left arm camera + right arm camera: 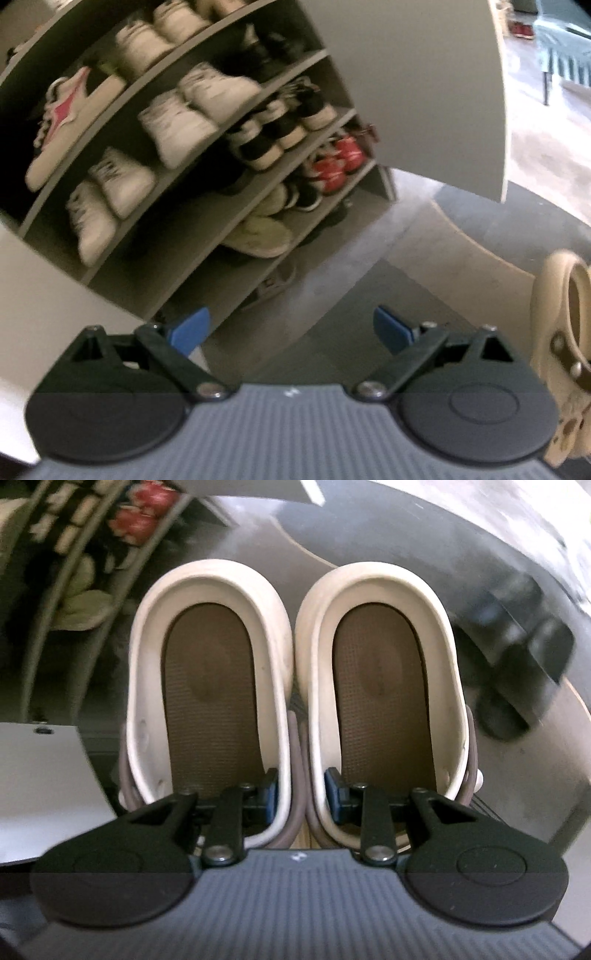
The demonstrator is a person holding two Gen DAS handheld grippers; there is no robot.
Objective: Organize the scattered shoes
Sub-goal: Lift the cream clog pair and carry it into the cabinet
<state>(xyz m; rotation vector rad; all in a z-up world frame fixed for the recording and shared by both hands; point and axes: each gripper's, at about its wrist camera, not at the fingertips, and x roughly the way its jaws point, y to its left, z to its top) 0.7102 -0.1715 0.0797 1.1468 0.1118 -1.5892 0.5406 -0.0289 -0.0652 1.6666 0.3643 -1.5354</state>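
right gripper (300,795) clamps inner walls of both cream clogs (295,686) | clogs side by side, touching | grey floor (388,528) beneath

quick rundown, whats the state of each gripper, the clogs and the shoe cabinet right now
left gripper: open, empty, facing the cabinet
right gripper: shut on the clogs' adjoining inner walls, one finger inside each
pair of cream rubber clogs with brown insoles: side by side, pinched together, held
grey shoe cabinet: door open, shelves filled with sneakers
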